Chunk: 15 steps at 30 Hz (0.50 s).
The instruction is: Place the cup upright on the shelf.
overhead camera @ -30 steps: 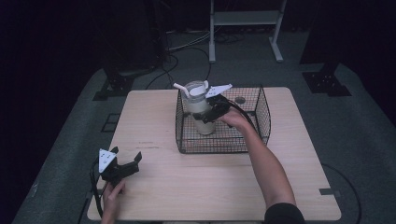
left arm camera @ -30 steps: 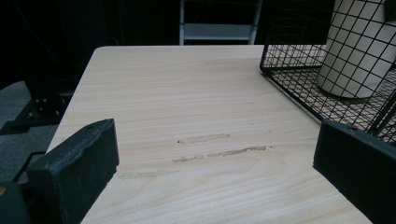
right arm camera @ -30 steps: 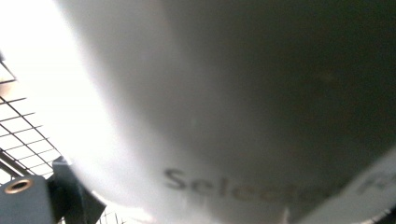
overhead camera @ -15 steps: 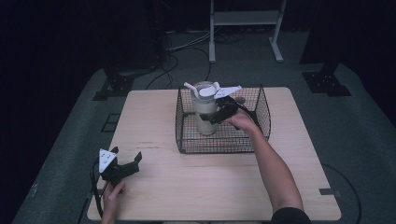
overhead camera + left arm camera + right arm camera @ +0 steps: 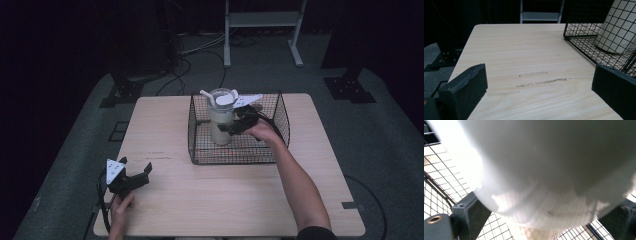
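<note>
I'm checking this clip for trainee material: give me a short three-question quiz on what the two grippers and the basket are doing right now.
1. True or false: the left gripper holds the cup.
2. Where does the white cup sit? A) on bare table B) inside the wire basket C) on the floor
3. Fill in: the right gripper has its jaws on either side of the ____.

Key: 1 false, its jaws stand open over bare wooden table. 2 B. 3 cup.
</note>
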Each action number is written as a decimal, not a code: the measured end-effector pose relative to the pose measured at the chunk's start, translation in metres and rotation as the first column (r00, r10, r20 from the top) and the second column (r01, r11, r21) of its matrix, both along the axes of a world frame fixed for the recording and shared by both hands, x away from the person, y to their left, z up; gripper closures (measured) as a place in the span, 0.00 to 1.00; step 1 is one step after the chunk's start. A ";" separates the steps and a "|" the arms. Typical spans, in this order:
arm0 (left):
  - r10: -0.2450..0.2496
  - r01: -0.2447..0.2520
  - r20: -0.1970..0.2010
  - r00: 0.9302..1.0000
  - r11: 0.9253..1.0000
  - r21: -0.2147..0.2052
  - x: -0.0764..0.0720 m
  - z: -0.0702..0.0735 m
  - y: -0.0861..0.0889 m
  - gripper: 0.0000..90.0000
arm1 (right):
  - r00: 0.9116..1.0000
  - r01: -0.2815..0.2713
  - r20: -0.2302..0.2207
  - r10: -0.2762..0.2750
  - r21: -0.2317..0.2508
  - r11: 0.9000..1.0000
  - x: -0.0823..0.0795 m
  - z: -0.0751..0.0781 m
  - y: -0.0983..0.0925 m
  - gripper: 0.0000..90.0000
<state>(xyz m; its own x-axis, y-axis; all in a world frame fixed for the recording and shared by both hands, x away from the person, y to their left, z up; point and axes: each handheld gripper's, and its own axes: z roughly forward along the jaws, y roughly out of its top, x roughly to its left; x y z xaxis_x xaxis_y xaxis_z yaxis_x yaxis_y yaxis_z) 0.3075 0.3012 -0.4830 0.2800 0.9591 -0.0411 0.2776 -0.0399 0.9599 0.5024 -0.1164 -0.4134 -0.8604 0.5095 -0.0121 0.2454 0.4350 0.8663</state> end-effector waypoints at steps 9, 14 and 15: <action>-0.002 0.002 0.000 1.000 1.000 0.007 -0.001 0.000 0.000 0.00 | 1.000 0.026 0.005 -0.026 -0.014 1.000 -0.008 0.007 -0.011 0.08; -0.002 0.002 0.001 1.000 1.000 0.006 -0.001 0.000 0.000 0.00 | 0.999 0.044 -0.006 -0.044 -0.017 0.999 -0.015 0.015 -0.020 0.08; -0.002 0.002 0.001 1.000 1.000 0.006 -0.001 0.000 0.000 0.00 | 0.999 0.047 -0.006 -0.047 -0.022 0.999 -0.016 0.016 -0.021 0.08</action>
<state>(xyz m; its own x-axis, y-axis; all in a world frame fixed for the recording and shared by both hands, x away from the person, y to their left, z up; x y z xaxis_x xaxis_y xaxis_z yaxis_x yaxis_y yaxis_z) 0.3066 0.3010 -0.4829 0.2818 0.9588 -0.0349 0.2764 -0.0463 0.9599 0.4861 -0.1377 -0.3975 -0.8358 0.5487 -0.0179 0.2718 0.4420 0.8548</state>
